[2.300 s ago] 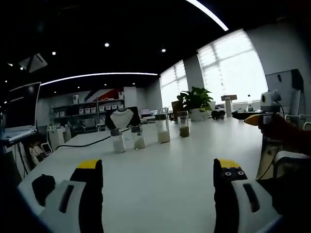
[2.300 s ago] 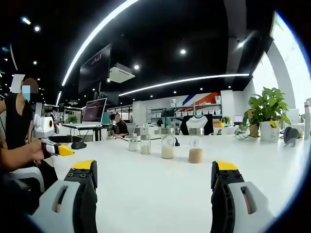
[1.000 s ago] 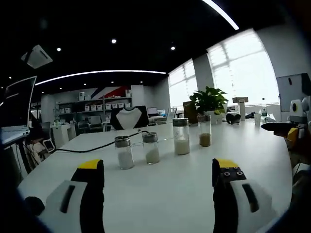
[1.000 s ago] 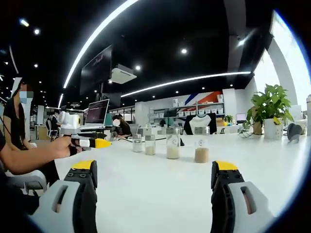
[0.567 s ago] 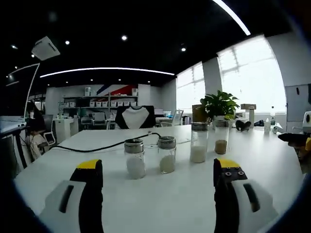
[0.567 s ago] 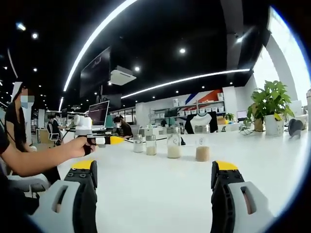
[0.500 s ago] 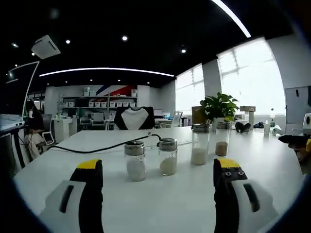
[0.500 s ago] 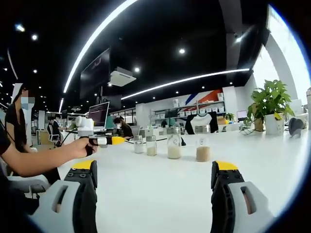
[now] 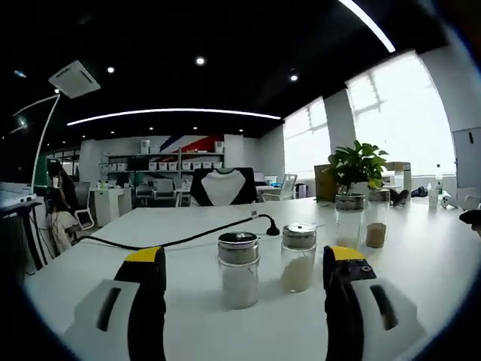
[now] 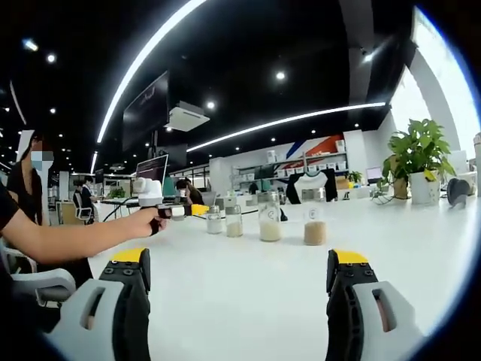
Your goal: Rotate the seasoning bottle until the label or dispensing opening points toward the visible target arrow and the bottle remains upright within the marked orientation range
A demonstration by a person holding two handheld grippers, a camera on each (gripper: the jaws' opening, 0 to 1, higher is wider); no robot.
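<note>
The left tongs (image 9: 239, 271) stand spread wide, yellow-tipped jaws rising on either side of the nearest seasoning bottle (image 9: 238, 269), which sits upright on the white table (image 9: 188, 320) between them but not touched by either jaw. That bottle is a clear glass shaker with a metal cap and white grains inside. Just beside it stands a second shaker (image 9: 298, 256) with pale contents, then a taller bottle (image 9: 349, 220) and a bottle of brown seasoning (image 9: 376, 223) farther along the row; a black cable (image 9: 173, 241) trails over the table behind them. The right tongs (image 10: 237, 289) are also spread and hold nothing, hovering over bare table well apart from the row. In the right gripper view a person's hand (image 10: 146, 221) carries the left tongs toward the near end of the row. No target arrow or marked range can be made out in either view, and the near bottle's label or opening is too small to read, so the heading has to be judged once the markings are in sight. To do this step well, I would centre the jaws on the glass body below the cap, close gently so the bottle does not skid into its neighbour, and turn about its own upright axis without lifting or tilting.
</note>
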